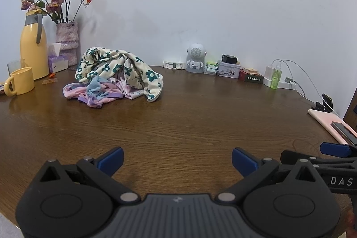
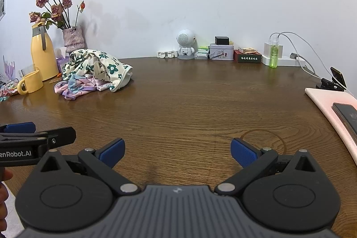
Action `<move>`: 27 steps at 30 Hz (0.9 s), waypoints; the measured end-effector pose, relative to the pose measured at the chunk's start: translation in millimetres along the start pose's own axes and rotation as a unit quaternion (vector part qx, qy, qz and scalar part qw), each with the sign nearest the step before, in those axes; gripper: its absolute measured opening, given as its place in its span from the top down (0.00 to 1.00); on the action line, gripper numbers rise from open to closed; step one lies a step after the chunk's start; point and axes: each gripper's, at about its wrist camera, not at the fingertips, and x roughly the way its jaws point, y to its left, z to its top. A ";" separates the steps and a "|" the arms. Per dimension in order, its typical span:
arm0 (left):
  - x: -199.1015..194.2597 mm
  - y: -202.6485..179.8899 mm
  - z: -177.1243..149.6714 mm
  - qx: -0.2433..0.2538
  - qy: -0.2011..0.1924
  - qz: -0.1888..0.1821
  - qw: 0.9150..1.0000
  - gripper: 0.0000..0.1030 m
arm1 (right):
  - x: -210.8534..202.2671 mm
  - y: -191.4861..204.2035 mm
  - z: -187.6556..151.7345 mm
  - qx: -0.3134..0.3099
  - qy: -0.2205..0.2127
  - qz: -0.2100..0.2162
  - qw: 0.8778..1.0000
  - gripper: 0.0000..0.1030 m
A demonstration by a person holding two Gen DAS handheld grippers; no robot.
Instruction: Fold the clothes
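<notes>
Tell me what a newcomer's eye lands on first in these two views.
First, the crumpled pile of clothes on the far left of the wooden table, a cream garment with green flowers heaped over pastel pieces. Behind it by the wall stand a yellow jug and a vase of dried roses. Up close, the left gripper and right gripper are open over bare wood.

Left gripper (image 1: 177,161): matte black body, ribbed grey centre plate with a small logo, round black discs either side, silver pivot pins, ridged blue fingertip pads (image 1: 111,158). Right gripper (image 2: 177,152) looks identical, white "DAS" lettering on its side. Bare skin of a hand (image 2: 4,189) shows at lower left.
</notes>
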 end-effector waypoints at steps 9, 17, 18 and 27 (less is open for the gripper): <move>1.2 1.7 -0.9 0.002 0.000 -0.008 1.000 0.00 | 1.4 -0.1 0.9 -0.002 0.001 0.003 1.000 0.00; 1.4 2.0 0.8 0.012 0.000 -0.030 0.999 0.00 | 1.1 0.1 1.1 -0.003 0.000 0.004 1.000 0.00; 1.5 2.0 0.8 0.013 0.001 -0.034 0.999 0.00 | 1.0 0.2 1.1 -0.003 0.000 0.004 1.000 0.00; 1.7 3.4 -0.2 0.013 0.000 -0.035 0.999 0.00 | 1.8 -0.1 1.0 -0.004 0.002 0.005 1.000 0.00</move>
